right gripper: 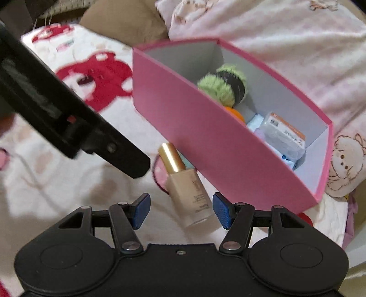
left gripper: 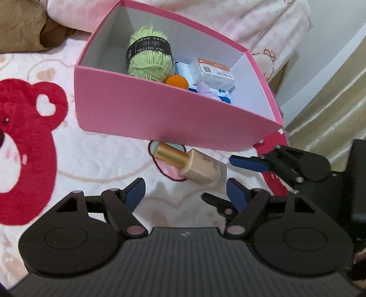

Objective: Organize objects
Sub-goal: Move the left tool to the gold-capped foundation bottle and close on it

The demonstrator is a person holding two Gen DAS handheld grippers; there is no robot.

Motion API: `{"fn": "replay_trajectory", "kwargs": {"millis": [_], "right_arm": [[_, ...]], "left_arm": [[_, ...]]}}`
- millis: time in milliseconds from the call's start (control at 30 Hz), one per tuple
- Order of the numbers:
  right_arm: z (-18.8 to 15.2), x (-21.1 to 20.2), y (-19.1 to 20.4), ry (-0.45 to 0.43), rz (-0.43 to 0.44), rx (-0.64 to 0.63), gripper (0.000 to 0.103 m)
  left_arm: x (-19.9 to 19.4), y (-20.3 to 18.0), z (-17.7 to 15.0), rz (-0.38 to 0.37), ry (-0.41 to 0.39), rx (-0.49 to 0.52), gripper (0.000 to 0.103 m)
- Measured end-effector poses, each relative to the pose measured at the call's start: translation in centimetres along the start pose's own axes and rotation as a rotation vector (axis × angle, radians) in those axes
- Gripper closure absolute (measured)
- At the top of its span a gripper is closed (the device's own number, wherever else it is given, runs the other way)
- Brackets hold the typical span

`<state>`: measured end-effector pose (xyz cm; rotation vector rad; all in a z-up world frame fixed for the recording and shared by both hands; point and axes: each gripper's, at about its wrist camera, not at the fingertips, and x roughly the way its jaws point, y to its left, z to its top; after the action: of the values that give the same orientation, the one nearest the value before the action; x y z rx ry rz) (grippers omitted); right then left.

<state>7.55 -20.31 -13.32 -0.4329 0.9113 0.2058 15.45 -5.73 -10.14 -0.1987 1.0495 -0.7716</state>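
A foundation bottle [right gripper: 189, 189] with a gold cap lies on the blanket, close against the front wall of a pink box [right gripper: 205, 137]. My right gripper [right gripper: 181, 209] is open and straddles the bottle's base; its right pad is very near the glass and its left pad stands apart. In the left wrist view the same bottle [left gripper: 201, 170] lies just past my left gripper [left gripper: 186, 194], which is open with nothing between its pads. One blue finger [left gripper: 247, 163] of the right gripper reaches in from the right. The box [left gripper: 160, 114] holds green yarn [left gripper: 148, 57], an orange ball [left gripper: 177, 82] and small packets [left gripper: 212, 70].
The white blanket with red bear prints [left gripper: 29, 137] covers the bed. A brown pillow [left gripper: 20, 25] and a pink-white quilt [left gripper: 228, 13] lie behind the box. A cream curtain [left gripper: 331, 96] hangs at the right. The left tool's black housing [right gripper: 68, 118] crosses the right wrist view.
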Motion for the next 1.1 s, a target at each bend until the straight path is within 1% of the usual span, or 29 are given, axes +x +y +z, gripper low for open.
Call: {"fn": "replay_trajectory", "kwargs": {"millis": [100, 133, 200, 233, 267, 300, 400, 500, 600, 667, 733, 867, 933, 1033, 1067, 1100], "right_arm": [[0.0, 1.7, -0.4, 0.03, -0.014, 0.003, 0.038], [-0.1, 2.2, -0.6, 0.041, -0.021, 0.014, 0.038], [-0.4, 2.8, -1.2, 0.055, -0.015, 0.069, 0.039], [-0.5, 2.9, -1.5, 0.056, 0.004, 0.112, 0.043], [-0.7, 2.8, -1.9, 0.054, 0.024, 0.157, 0.047], [-0.8, 2.7, -2.2, 0.051, 0.033, 0.211, 0.05], [-0.9, 2.1, -2.7, 0.062, 0.042, 0.321, 0.053], [-0.9, 1.8, -2.5, 0.073, 0.042, 0.404, 0.054], [-1.2, 1.3, -2.0, 0.062, 0.068, 0.47, 0.057], [-1.3, 0.9, -1.0, 0.048, 0.081, 0.454, 0.059], [-1.5, 0.5, -0.1, 0.04, 0.091, 0.424, 0.061], [-1.8, -0.2, 0.1, 0.027, 0.109, 0.398, 0.062], [-1.9, -0.3, -0.1, 0.031, 0.091, 0.391, 0.062], [-2.3, -0.5, -0.5, 0.047, 0.002, 0.393, 0.062], [-2.5, -0.7, -0.8, 0.042, -0.023, 0.406, 0.059], [-2.7, -0.9, -1.2, 0.035, -0.054, 0.424, 0.048]], "left_arm": [[1.4, 0.5, 0.1, -0.015, 0.008, -0.017, 0.028], [1.9, 0.8, 0.1, -0.026, 0.023, -0.029, 0.028], [2.8, 1.4, 0.1, -0.043, 0.038, -0.055, 0.03], [3.1, 1.6, 0.0, -0.046, 0.031, -0.071, 0.031], [3.4, 2.0, -0.1, -0.058, 0.024, -0.092, 0.033], [3.7, 2.3, -0.3, -0.07, 0.022, -0.11, 0.039], [4.5, 3.1, -0.8, -0.102, 0.035, -0.153, 0.048], [4.7, 3.3, -1.3, -0.125, 0.035, -0.163, 0.053], [4.6, 3.0, -1.6, -0.153, 0.042, -0.154, 0.057], [4.5, 3.0, -1.7, -0.162, 0.048, -0.153, 0.058], [4.4, 2.9, -1.9, -0.154, 0.051, -0.147, 0.059], [4.1, 2.7, -2.0, -0.148, 0.054, -0.136, 0.06], [4.1, 2.6, -2.1, -0.127, 0.035, -0.121, 0.06], [4.2, 2.4, -2.1, -0.11, 0.011, -0.101, 0.06], [4.2, 2.3, -2.0, -0.104, 0.013, -0.096, 0.06], [4.1, 2.3, -2.0, -0.097, 0.007, -0.085, 0.06]]}}
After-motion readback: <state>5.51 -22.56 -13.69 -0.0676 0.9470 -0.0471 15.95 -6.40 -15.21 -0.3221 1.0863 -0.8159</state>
